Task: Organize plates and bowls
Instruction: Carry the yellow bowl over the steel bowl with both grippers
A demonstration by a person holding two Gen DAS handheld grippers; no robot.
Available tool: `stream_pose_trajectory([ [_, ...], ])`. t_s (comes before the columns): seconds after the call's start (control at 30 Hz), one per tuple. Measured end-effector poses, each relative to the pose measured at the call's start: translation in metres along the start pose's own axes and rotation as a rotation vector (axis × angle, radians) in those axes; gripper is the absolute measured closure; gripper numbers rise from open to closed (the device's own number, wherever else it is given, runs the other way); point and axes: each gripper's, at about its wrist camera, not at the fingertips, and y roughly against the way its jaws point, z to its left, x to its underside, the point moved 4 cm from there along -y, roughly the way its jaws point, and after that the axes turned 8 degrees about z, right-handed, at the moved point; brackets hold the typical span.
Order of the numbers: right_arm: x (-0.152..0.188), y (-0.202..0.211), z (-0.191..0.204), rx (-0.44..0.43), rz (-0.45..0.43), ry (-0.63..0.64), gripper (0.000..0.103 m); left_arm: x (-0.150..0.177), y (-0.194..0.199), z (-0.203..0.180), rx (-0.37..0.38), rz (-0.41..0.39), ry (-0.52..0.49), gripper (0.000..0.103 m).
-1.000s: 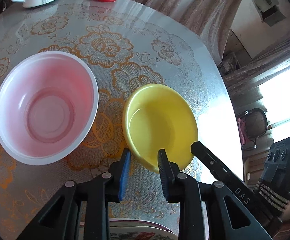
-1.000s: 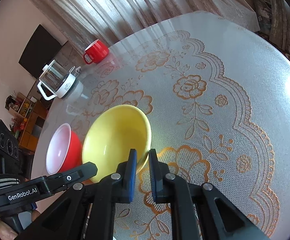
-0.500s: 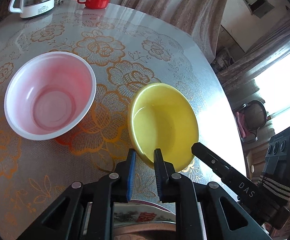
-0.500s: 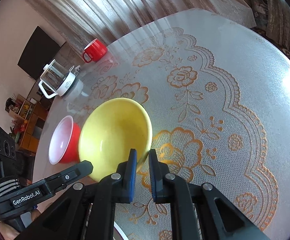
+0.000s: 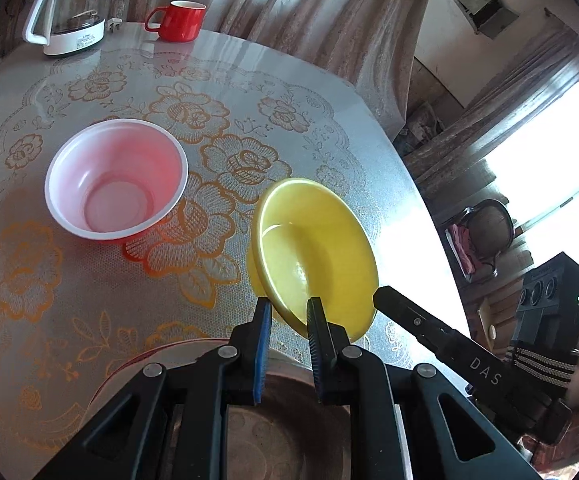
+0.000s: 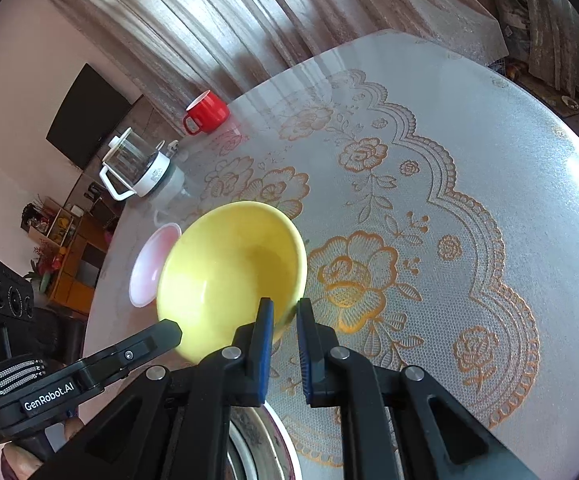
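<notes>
The left tongs (image 5: 287, 316) and right tongs (image 6: 283, 318) each clamp the glossy yellow bowl's (image 5: 313, 252) near rim. Only the left view shows the whole pink-and-white bowl (image 5: 115, 178); the right view shows just a sliver behind the yellow one.

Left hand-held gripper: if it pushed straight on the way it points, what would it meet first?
The yellow bowl: its near rim sits tilted between the left hand-held gripper fingertips, which are closing on it. Beyond it lies the table.
</notes>
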Motion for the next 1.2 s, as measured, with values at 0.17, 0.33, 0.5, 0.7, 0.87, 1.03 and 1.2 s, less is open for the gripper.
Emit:
stream_pose_trajectory([
  [0.17, 0.009, 0.014, 0.019, -0.01, -0.028, 0.041, 0.097, 0.013, 0.011, -0.008, 0.009, -0.015, -0.034, 0.094],
  [0.33, 0.015, 0.009, 0.024, 0.027, -0.021, 0.049, 0.097, 0.017, 0.014, -0.001, -0.005, -0.019, -0.025, 0.094],
  [0.5, 0.011, 0.007, 0.017, 0.002, -0.025, 0.009, 0.093, 0.009, 0.021, 0.022, -0.002, -0.032, 0.05, 0.094],
  [0.7, 0.002, -0.001, 0.022, 0.002, -0.017, 0.021, 0.083, 0.002, 0.027, 0.048, -0.036, -0.052, 0.101, 0.089],
  [0.87, -0.006, -0.021, 0.03, -0.019, 0.023, 0.024, 0.082, -0.005, 0.026, 0.069, -0.067, -0.056, 0.14, 0.08],
  [1.03, -0.014, -0.049, 0.035, -0.016, 0.082, 0.02, 0.082, -0.008, 0.011, 0.077, -0.083, -0.023, 0.145, 0.08],
  [1.2, -0.018, -0.068, 0.038, -0.006, 0.117, 0.02, 0.082, -0.013, -0.002, 0.083, -0.085, -0.002, 0.151, 0.08],
])
